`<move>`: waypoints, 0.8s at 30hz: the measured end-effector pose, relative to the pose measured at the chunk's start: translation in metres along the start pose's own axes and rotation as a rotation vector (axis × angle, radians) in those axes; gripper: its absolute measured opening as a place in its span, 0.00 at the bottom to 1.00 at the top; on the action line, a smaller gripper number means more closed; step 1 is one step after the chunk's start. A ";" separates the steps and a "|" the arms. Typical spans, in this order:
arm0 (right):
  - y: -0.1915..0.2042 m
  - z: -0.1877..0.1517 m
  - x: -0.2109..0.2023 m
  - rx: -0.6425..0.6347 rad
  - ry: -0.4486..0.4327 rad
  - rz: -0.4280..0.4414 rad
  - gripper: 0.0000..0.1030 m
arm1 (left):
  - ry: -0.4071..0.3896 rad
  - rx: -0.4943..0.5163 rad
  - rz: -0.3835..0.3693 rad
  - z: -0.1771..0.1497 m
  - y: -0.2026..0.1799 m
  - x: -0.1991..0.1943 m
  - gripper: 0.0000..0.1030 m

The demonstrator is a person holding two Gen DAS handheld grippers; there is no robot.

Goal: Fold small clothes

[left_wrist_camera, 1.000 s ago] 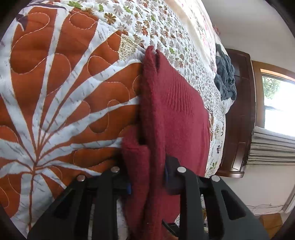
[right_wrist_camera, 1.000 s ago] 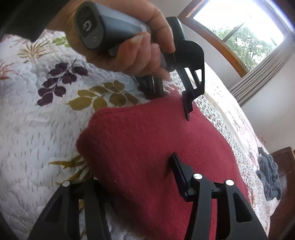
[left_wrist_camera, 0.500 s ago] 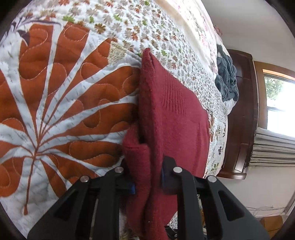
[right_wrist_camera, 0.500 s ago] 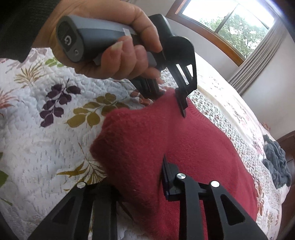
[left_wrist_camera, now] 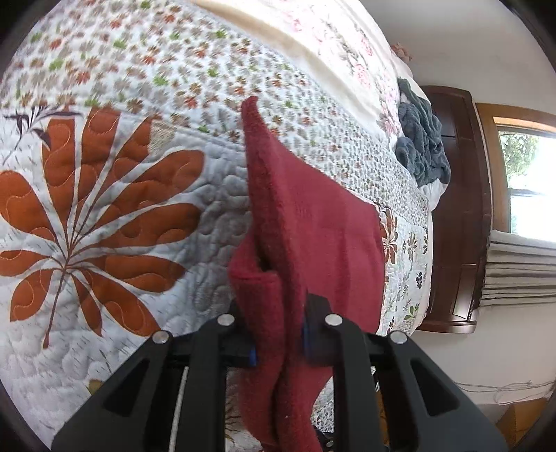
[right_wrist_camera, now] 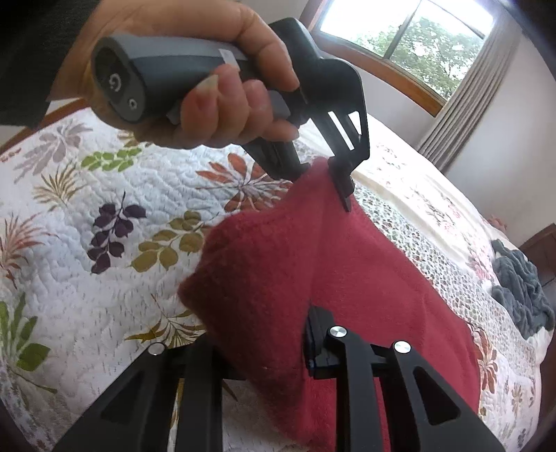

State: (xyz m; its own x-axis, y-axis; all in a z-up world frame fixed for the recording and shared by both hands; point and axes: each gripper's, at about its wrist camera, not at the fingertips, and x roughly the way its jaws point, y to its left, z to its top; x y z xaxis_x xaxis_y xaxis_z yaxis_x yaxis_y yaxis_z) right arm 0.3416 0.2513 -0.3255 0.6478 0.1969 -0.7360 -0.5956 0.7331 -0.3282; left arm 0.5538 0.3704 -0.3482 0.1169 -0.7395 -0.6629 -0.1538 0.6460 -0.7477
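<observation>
- My left gripper is clamped on a bunched fold of the red sweater, the cloth squeezed tight between both fingers and hanging down past them
- My right gripper also pinches the red sweater at another part of its edge; the knit bulges over my left finger and hides it, so the jaws look closed on the cloth
- The sweater is lifted at the gripped edge and slopes down onto the quilt, its far part lying flat toward the bed's far edge
- In the right view the person's hand holds the left gripper's grey handle above the quilt, its tips biting the sweater's raised corner
- A grey blanket lies crumpled near the far corner of the bed, well apart from the sweater
- A window shows beyond the bed
</observation>
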 end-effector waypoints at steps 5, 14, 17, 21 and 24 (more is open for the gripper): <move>-0.018 0.003 -0.012 0.051 -0.018 0.007 0.20 | -0.026 0.026 0.030 -0.002 -0.028 -0.007 0.14; -0.056 0.003 -0.039 0.169 -0.062 0.026 0.19 | -0.044 0.072 0.095 -0.008 -0.091 -0.013 0.14; -0.068 0.000 -0.048 0.199 -0.076 0.030 0.18 | -0.048 0.086 0.118 -0.012 -0.110 -0.012 0.14; -0.088 -0.006 -0.061 0.241 -0.098 0.031 0.18 | -0.055 0.104 0.146 -0.017 -0.135 -0.011 0.14; -0.103 -0.011 -0.070 0.275 -0.111 0.029 0.18 | -0.058 0.122 0.167 -0.020 -0.157 -0.007 0.14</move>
State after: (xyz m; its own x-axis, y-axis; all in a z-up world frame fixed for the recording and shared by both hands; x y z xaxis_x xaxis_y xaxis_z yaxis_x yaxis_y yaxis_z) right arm 0.3520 0.1545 -0.2468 0.6892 0.2792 -0.6686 -0.4736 0.8720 -0.1241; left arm 0.5575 0.2702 -0.2260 0.1562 -0.6108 -0.7762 -0.0563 0.7791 -0.6243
